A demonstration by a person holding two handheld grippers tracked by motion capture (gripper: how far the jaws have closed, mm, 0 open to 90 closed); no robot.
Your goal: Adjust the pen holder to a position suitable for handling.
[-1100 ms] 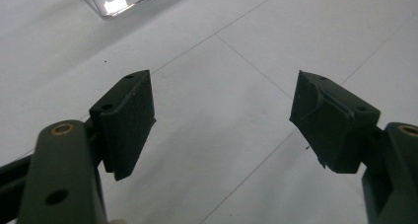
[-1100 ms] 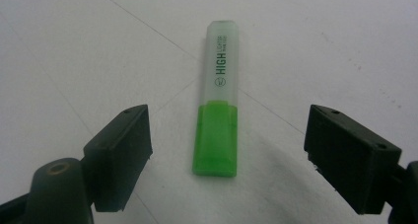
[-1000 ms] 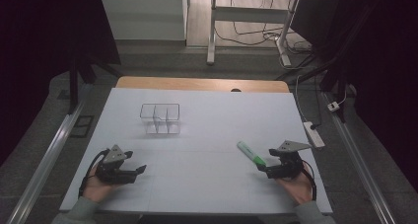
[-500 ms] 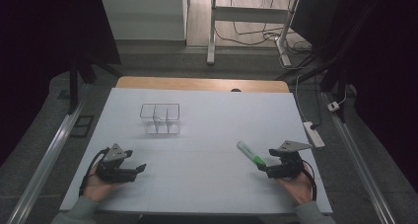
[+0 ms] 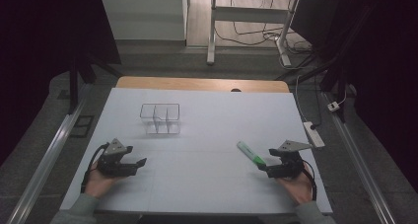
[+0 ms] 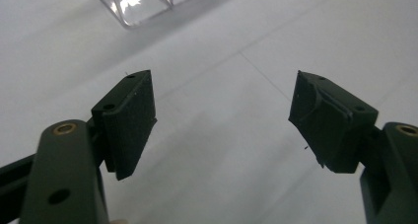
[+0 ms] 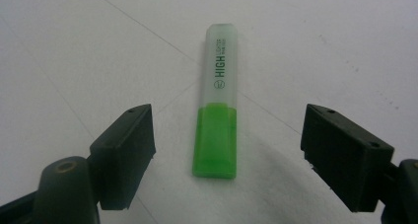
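Lining up on the green highlighter (image 7: 216, 103) is as far as you have got: nothing is gripped yet. Your right tool (image 5: 262, 168) sits low at the near right of the desk (image 5: 212, 115), jaws spread wide, with the highlighter lying flat just beyond its tips, green end nearest you, not touching either jaw. Your left tool (image 5: 138, 164) rests at the near left, jaws equally wide, holding nothing. Judged remaining: close on the marker, lift it, and carry it off (probably to the clear divided box (image 5: 160, 118), which stands far left of centre, well apart from the marker).

View notes: the right gripper view gives what the high view cannot, namely the printed "HIGH" lettering on the pale translucent cap and how the marker centres between the jaws. The left gripper view catches a corner of the clear box (image 6: 143, 4) ahead of it. The high view alone relates both tools and the box.
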